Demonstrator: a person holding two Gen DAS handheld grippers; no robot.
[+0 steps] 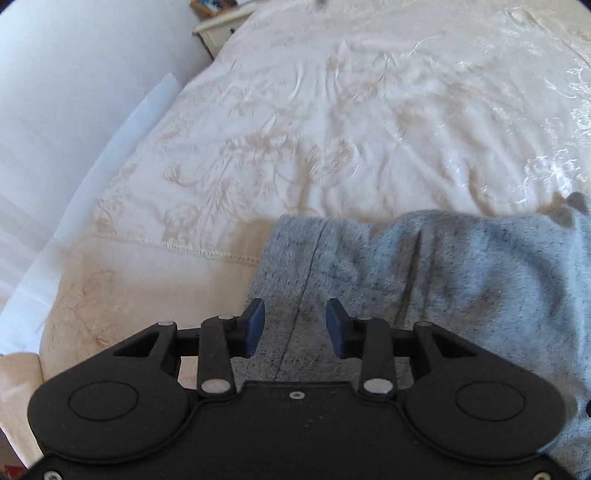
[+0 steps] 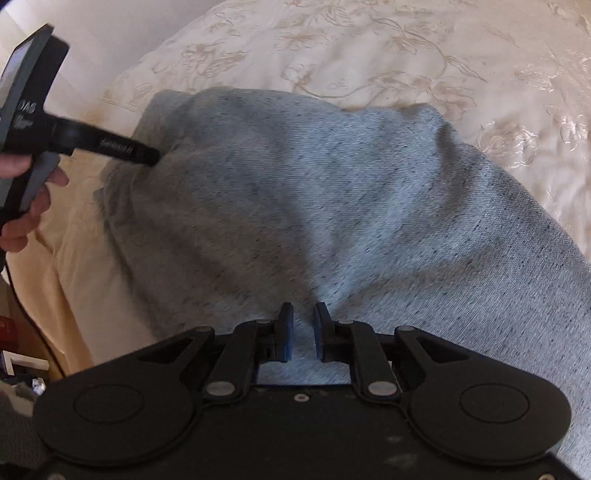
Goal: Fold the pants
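Grey-blue heathered knit pants (image 2: 332, 206) lie bunched on the cream embroidered satin bedspread (image 1: 332, 110), near the bed's close edge, and both of your tools are over them.

Your left gripper (image 1: 295, 326) has its blue-padded fingers (image 1: 256, 325) spread wide. Between them you can see the fabric and a dark seam line (image 1: 306, 280) running away from the tool, but the pads do not press on the cloth, so it holds nothing. The cloth ends just left of that gripper, where a straight edge (image 1: 269, 251) meets the bedspread's stitched hem band (image 1: 207, 254).

Your right gripper (image 2: 303, 332) has its fingers (image 2: 286, 330) drawn close together with only a narrow gap. A pinched ridge of the cloth rises into that gap, with creases fanning out from it, so it appears to be gripping a fold of the pants.

From the right wrist view, the other tool shows at the far left as a black handled body (image 2: 33, 110) held by your left hand (image 2: 26, 206), its dark tip (image 2: 129, 149) resting against the far left part of the garment.

Beyond the bed, a pale wall (image 1: 74, 74) and a small cream bedside cabinet (image 1: 218, 29) sit at the upper left of the left wrist view.
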